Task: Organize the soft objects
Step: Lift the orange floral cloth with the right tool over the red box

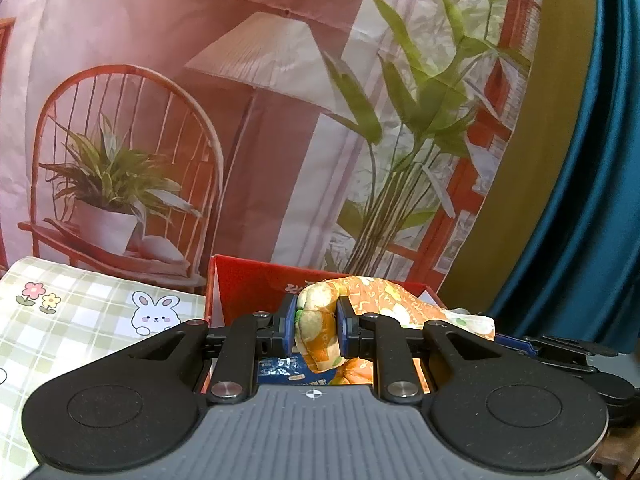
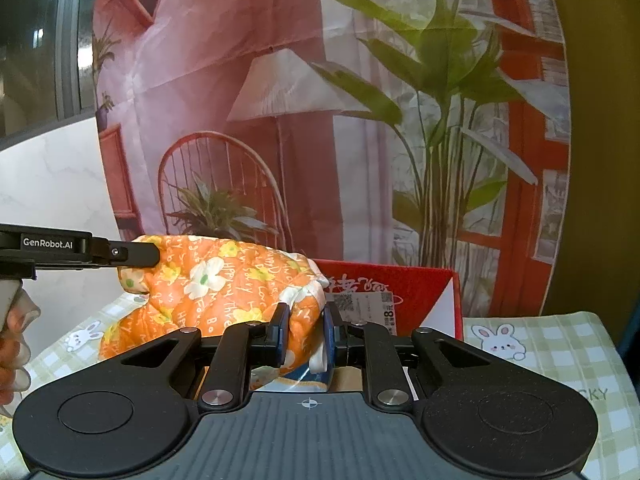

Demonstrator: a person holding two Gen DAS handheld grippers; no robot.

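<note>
Left gripper fingers clamped on bunched cloth, right gripper likewise, both angled slightly downward

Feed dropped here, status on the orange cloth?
Left tool and right tool both clamped on orange floral cloth. Cloth held over red box. Nothing blocking.
</note>
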